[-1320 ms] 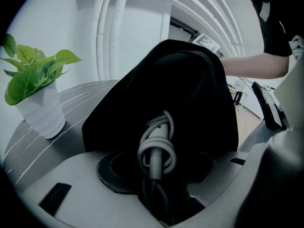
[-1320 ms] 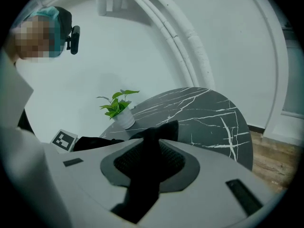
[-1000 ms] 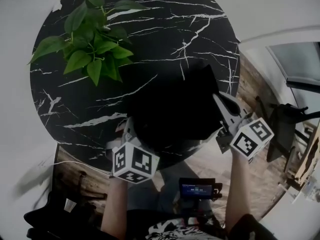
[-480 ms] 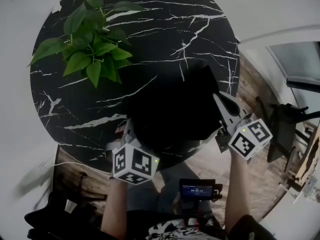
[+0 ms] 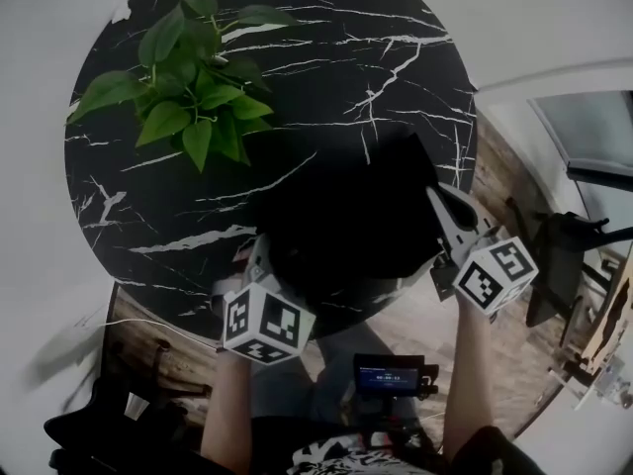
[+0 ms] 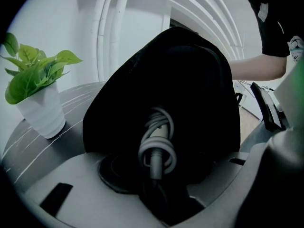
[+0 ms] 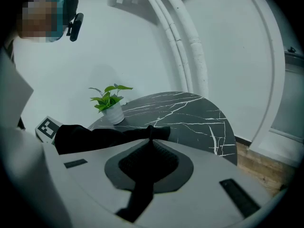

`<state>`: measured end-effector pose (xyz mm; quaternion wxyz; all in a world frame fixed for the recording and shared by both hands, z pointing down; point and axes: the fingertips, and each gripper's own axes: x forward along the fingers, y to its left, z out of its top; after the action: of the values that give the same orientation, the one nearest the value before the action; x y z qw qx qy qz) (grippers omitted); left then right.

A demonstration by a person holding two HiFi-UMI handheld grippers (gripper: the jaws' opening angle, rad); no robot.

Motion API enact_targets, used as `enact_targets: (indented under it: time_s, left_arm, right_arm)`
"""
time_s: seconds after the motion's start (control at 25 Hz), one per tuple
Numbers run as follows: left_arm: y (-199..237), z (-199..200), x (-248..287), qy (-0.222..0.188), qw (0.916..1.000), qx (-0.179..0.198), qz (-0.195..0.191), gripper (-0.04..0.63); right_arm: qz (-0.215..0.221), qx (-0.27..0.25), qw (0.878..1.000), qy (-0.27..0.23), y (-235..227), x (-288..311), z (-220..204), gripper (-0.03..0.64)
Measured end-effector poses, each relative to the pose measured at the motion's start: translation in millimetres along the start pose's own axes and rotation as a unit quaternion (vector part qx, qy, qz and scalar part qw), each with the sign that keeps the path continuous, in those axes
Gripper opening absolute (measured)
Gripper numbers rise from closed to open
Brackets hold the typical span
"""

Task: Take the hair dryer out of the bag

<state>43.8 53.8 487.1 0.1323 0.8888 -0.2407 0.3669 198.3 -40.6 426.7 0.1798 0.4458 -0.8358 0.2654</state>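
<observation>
Soft black fabric bag (image 5: 341,216): it lies at the near edge of the round black marble table with white veins (image 5: 326,47). Its mouth faces the person, so both tools can work it from the near side.
Right gripper (image 7: 151,136): its jaws are pressed together on a fold of the bag's cloth at the bag's right side. This looks meant to pin the bag so it does not follow whatever is drawn out.
Left gripper (image 6: 159,184): it is pushed into the near-left mouth of the bag. Its jaws stand partway apart and are clamped round the dark end of the hair dryer. That grip is a judgement, because black meets black there.
Black hair dryer (image 6: 155,167): it sits in the bag's mouth between the left jaws and is not yet out.
Coiled grey cord (image 6: 159,127): it is bundled in loops just beyond the jaws. Wound this tightly, it will probably come out with the body rather than snag.
Green leafy plant in a white pot (image 5: 193,77): it stands far left on the table, well apart from the bag and clear of the pull.
Hidden in the head view: the bag reads as one flat black shape. Neither the hair dryer nor the left jaw tips show there.
Hidden in every view: the dryer's barrel and nozzle are not visible, so its full shape cannot be told.
Hard to make out: it is unclear how much cloth the right jaws hold. It is also unclear where the dryer's body ends and the bag's lining begins.
</observation>
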Motion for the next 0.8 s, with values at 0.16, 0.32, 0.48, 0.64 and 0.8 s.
enact_targets:
  time_s: [0.16, 0.32, 0.48, 0.64, 0.8]
  left_arm:
    - [0, 0, 1, -0.002, 1.0, -0.006, -0.002, 0.201]
    - [-2, -3, -2, -0.004, 0.9999, -0.011, -0.007, 0.201]
    - [-1, -5, -5, -0.004, 0.9999, -0.012, -0.007, 0.201]
    - [0, -6, -9, -0.005, 0.9999, -0.011, -0.006, 0.201]
    - [-1, -9, -10, -0.004, 0.9999, -0.013, -0.003, 0.201]
  right_arm:
    - [-0.003, 0.003, 1.0, 0.003, -7, 4, -4, 0.025]
    - [-0.01, -0.008, 1.0, 0.013, -8, 7, -9, 0.025]
    - [-0.015, -0.02, 0.999, 0.021, -8, 10, -13, 0.025]
    - [-0.019, -0.031, 0.999, 0.028, -8, 11, -16, 0.025]
    - [-0.023, -0.039, 0.998, 0.032, -10, 11, -18, 0.024]
